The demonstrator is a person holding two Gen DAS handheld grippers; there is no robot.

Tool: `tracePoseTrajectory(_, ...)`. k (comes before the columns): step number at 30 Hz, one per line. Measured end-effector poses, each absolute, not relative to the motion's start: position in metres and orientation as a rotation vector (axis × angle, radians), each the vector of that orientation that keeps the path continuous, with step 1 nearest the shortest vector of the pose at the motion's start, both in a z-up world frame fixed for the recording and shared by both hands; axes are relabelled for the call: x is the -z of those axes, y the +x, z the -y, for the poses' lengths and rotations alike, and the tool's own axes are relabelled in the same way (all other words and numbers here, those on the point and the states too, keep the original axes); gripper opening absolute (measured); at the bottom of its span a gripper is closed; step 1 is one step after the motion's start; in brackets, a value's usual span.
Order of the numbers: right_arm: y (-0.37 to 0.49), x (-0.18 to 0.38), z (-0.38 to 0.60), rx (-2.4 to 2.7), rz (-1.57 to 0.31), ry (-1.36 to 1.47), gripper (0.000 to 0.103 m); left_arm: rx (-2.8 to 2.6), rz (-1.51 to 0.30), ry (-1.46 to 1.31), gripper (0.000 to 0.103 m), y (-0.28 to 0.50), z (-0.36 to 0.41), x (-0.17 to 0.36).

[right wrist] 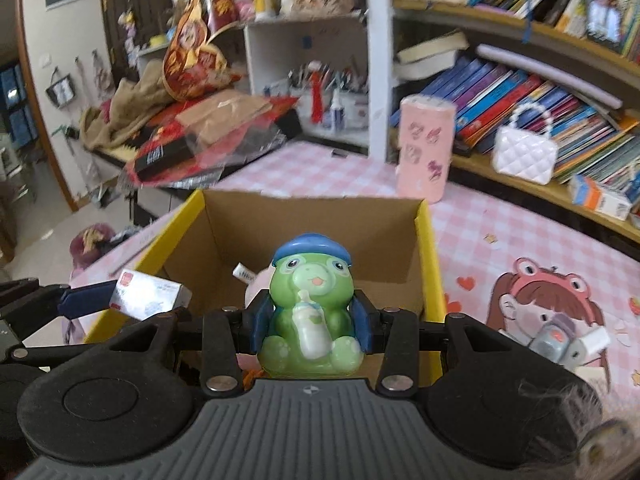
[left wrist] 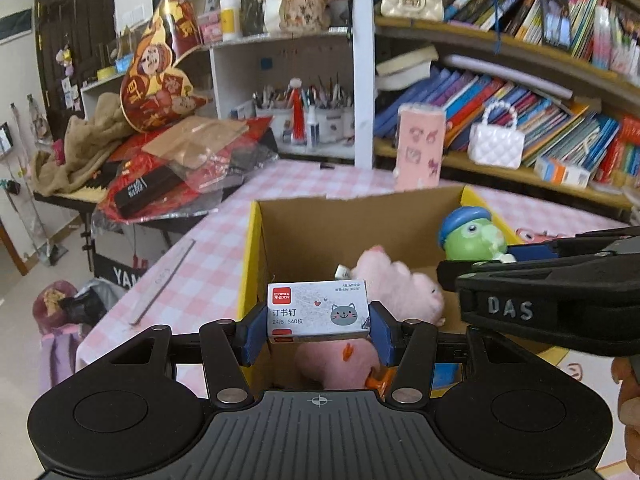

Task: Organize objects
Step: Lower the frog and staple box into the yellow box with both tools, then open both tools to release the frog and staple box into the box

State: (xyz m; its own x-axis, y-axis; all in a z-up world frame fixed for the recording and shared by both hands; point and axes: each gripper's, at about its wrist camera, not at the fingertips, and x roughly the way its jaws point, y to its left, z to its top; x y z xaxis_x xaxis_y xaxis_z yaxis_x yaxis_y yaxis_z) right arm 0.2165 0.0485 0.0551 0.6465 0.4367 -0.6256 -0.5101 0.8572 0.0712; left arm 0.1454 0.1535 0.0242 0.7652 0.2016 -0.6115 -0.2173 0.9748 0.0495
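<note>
My left gripper (left wrist: 318,332) is shut on a small white staple box (left wrist: 318,314) with a grey cat picture, held above the open cardboard box (left wrist: 320,232) with yellow outer sides. My right gripper (right wrist: 312,330) is shut on a green frog toy (right wrist: 310,316) with a blue cap and a baby bottle, held over the same cardboard box (right wrist: 312,220). A pink plush toy (left wrist: 396,288) lies inside the box. In the right wrist view the staple box (right wrist: 150,296) shows at the left. In the left wrist view the frog toy (left wrist: 474,236) shows at the right.
The box stands on a table with a pink checked cloth (left wrist: 208,264). A tall pink container (right wrist: 426,148) stands behind the box. Bookshelves (left wrist: 520,92) with books and a white handbag (right wrist: 524,154) line the back. A small grey-and-white toy (right wrist: 568,344) lies on the right. A ruler (left wrist: 164,280) lies at the left.
</note>
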Motion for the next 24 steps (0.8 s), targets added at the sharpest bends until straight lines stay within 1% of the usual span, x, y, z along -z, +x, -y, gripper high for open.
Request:
tracePoseTrajectory(13, 0.246, -0.023, -0.064, -0.601, -0.812, -0.149, 0.041, -0.253, -0.752, -0.004, 0.053, 0.163, -0.154, -0.002)
tracePoseTrajectory(24, 0.261, -0.003, -0.061, -0.577, -0.924, -0.081, 0.041, -0.238, -0.754, 0.003, 0.053, 0.162, -0.15, 0.002)
